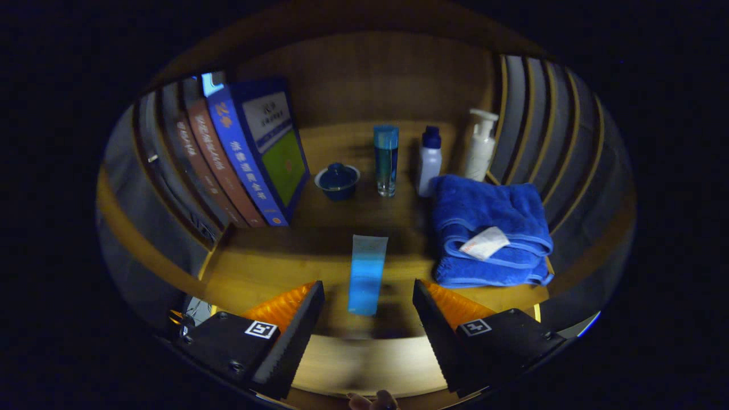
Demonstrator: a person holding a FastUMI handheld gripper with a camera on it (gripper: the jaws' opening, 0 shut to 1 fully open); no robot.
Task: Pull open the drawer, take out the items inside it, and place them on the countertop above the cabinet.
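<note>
Drawer items like the flat light-blue tube (367,273) lie on the wooden countertop (256,267); the gripper (368,310), fingers apart and empty, should back straight off.

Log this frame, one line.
fingers: open, empty | tube: lying on countertop, between fingertips, untouched | towel: right of tube

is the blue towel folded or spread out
Folded: the blue towel lies in stacked layers beside the tube, which lies between the open claw fingers.
</note>
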